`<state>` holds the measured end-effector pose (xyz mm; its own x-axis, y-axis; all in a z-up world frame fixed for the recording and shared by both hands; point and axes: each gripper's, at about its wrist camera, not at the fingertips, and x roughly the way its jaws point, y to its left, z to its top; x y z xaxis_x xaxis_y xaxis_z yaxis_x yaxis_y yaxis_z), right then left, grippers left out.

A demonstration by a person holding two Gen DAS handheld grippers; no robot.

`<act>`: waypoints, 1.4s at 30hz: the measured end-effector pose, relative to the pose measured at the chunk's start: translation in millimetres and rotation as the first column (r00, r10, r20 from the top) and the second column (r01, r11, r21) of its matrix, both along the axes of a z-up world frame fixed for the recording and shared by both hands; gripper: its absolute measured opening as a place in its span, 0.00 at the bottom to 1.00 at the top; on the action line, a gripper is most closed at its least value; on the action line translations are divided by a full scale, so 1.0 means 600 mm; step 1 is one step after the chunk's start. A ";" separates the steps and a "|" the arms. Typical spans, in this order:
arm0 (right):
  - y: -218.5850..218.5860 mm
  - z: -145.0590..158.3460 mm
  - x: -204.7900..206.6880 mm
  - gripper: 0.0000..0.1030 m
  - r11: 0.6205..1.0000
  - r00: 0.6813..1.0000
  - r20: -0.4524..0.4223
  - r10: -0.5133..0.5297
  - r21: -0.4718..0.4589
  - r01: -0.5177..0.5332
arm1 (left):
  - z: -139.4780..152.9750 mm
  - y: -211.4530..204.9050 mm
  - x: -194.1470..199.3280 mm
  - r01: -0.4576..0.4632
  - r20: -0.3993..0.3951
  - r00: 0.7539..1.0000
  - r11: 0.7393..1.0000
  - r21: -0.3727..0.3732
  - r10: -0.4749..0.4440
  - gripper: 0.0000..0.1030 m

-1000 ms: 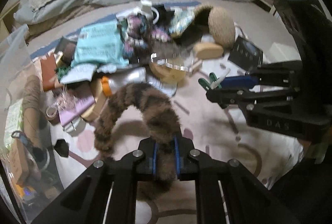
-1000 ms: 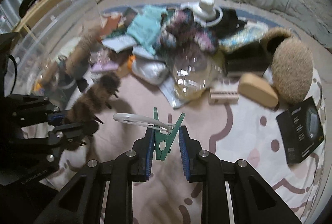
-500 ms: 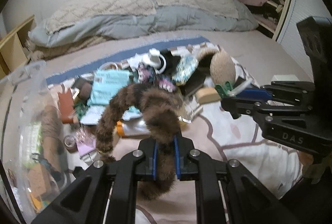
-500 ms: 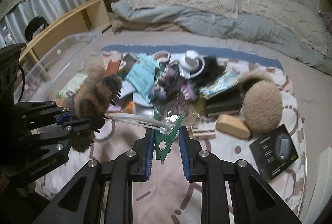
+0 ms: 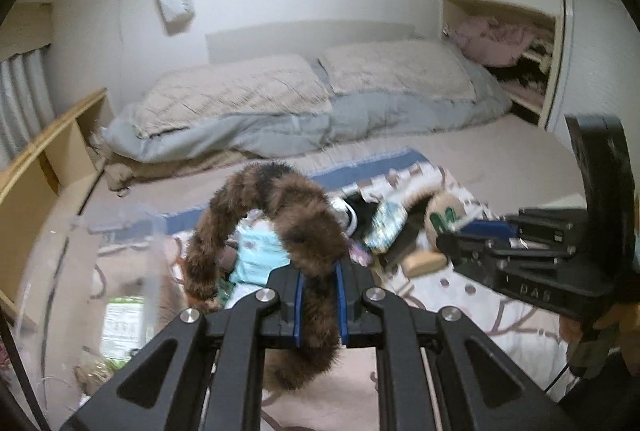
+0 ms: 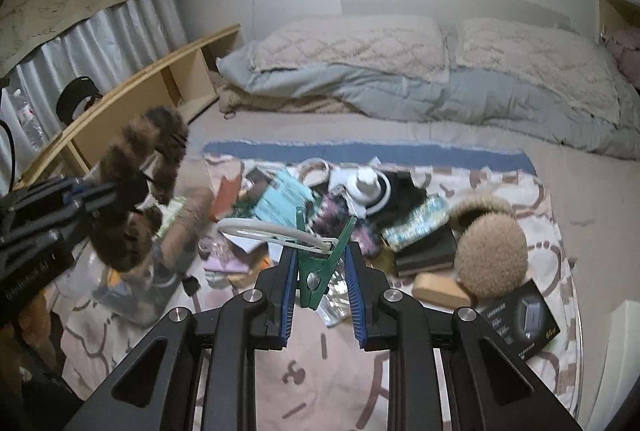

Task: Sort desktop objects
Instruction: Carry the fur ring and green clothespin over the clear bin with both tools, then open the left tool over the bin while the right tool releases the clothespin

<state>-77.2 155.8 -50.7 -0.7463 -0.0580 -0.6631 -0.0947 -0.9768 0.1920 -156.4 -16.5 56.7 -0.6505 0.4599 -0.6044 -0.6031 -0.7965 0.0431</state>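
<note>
**Two light pickups lifted over the rug**

Bedroom floor, with a patterned rug (image 6: 460, 331) carrying the clutter. Nearest, the left claw (image 5: 319, 301) is clamped on one furry headband (image 5: 280, 223), held mid-band above the rug; it looks soft, light and springy, so a hold on the stiff core under the fur should not slip. The right claw (image 6: 320, 279) pinches one green clip (image 6: 320, 255), which bites one white hanger hook (image 6: 276, 233): rigid, light plastic that may swing. Farther off lie one black box (image 6: 520, 327), one fluffy slipper (image 6: 490, 259) and one clear bin (image 5: 112, 271) at left.
</note>
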 end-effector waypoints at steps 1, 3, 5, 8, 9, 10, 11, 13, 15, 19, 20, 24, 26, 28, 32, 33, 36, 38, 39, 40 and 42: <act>-0.006 0.008 -0.002 0.23 1.000 1.000 -0.011 0.005 0.001 -0.005 | 0.013 -0.008 -0.004 -0.013 -0.010 1.000 1.000 0.001 0.013 0.13; -0.022 0.026 -0.008 0.23 1.000 0.999 -0.033 0.025 0.015 -0.024 | 0.037 -0.025 -0.010 -0.036 -0.030 0.999 0.999 0.009 0.037 0.13; -0.039 0.042 -0.016 0.23 0.999 0.998 -0.052 0.044 0.029 -0.043 | 0.057 -0.042 -0.017 -0.055 -0.041 0.998 0.998 0.022 0.056 0.13; -0.064 0.059 -0.029 0.23 0.997 0.994 -0.075 0.077 0.038 -0.074 | 0.085 -0.070 -0.031 -0.077 -0.050 0.996 0.997 0.031 0.079 0.13; -0.071 0.063 -0.033 0.23 0.996 0.993 -0.078 0.087 0.041 -0.083 | 0.091 -0.076 -0.035 -0.080 -0.056 0.995 0.997 0.018 0.081 0.13; -0.082 0.068 -0.040 0.23 0.994 0.992 -0.080 0.099 0.045 -0.096 | 0.095 -0.082 -0.035 -0.085 -0.067 0.994 0.996 0.012 0.086 0.13; -0.094 0.074 -0.049 0.23 0.993 0.990 -0.086 0.115 0.048 -0.111 | 0.100 -0.089 -0.037 -0.090 -0.078 0.993 0.996 0.005 0.090 0.13; -0.116 0.087 -0.065 0.23 0.989 0.985 -0.100 0.142 0.050 -0.138 | 0.110 -0.105 -0.040 -0.103 -0.096 0.990 0.995 -0.002 0.102 0.13; -0.135 0.096 -0.075 0.23 0.986 0.980 -0.114 0.164 0.050 -0.159 | 0.116 -0.124 -0.043 -0.119 -0.107 0.987 0.993 0.003 0.119 0.13; -0.182 0.112 -0.099 0.23 0.975 0.964 -0.143 0.222 0.037 -0.219 | 0.119 -0.176 -0.060 -0.180 -0.108 0.977 0.983 0.023 0.181 0.13; -0.198 0.115 -0.106 0.23 0.970 0.958 -0.153 0.242 0.031 -0.240 | 0.117 -0.188 -0.065 -0.197 -0.103 0.975 0.980 0.023 0.198 0.13; -0.237 0.113 -0.119 0.23 0.954 0.939 -0.176 0.295 0.004 -0.299 | 0.099 -0.233 -0.098 -0.288 -0.085 0.954 0.958 -0.001 0.287 0.13; -0.256 0.106 -0.129 0.23 0.945 0.932 -0.166 0.321 -0.014 -0.328 | 0.085 -0.249 -0.113 -0.323 -0.066 0.944 0.946 -0.005 0.322 0.13; -0.269 0.101 -0.134 0.23 0.939 0.928 -0.161 0.335 -0.020 -0.343 | 0.063 -0.266 -0.132 -0.359 -0.037 0.933 0.933 -0.026 0.358 0.13; -0.284 0.094 -0.146 0.23 0.933 0.924 -0.154 0.350 -0.036 -0.359 | 0.009 -0.300 -0.166 -0.418 0.026 0.907 0.906 -0.070 0.420 0.13; -0.285 0.094 -0.147 0.23 0.932 0.924 -0.154 0.351 -0.039 -0.360 | -0.006 -0.308 -0.176 -0.428 0.051 0.900 0.901 -0.078 0.432 0.13; -0.295 0.096 -0.150 0.23 0.930 0.922 -0.153 0.356 -0.043 -0.366 | -0.044 -0.320 -0.202 -0.442 0.121 0.884 0.892 -0.095 0.451 0.13; -0.298 0.097 -0.149 0.23 0.928 0.920 -0.154 0.360 -0.041 -0.370 | -0.071 -0.327 -0.215 -0.442 0.163 0.876 0.891 -0.104 0.454 0.13; -0.300 0.097 -0.150 0.23 0.928 0.920 -0.153 0.360 -0.042 -0.370 | -0.083 -0.330 -0.218 -0.445 0.177 0.871 0.888 -0.115 0.459 0.13; -0.302 0.097 -0.151 0.23 0.928 0.920 -0.152 0.362 -0.041 -0.371 | -0.096 -0.330 -0.222 -0.446 0.188 0.866 0.885 -0.131 0.464 0.13; -0.305 0.095 -0.151 0.23 0.928 0.920 -0.148 0.363 -0.039 -0.372 | -0.114 -0.330 -0.228 -0.448 0.198 0.858 0.879 -0.163 0.474 0.13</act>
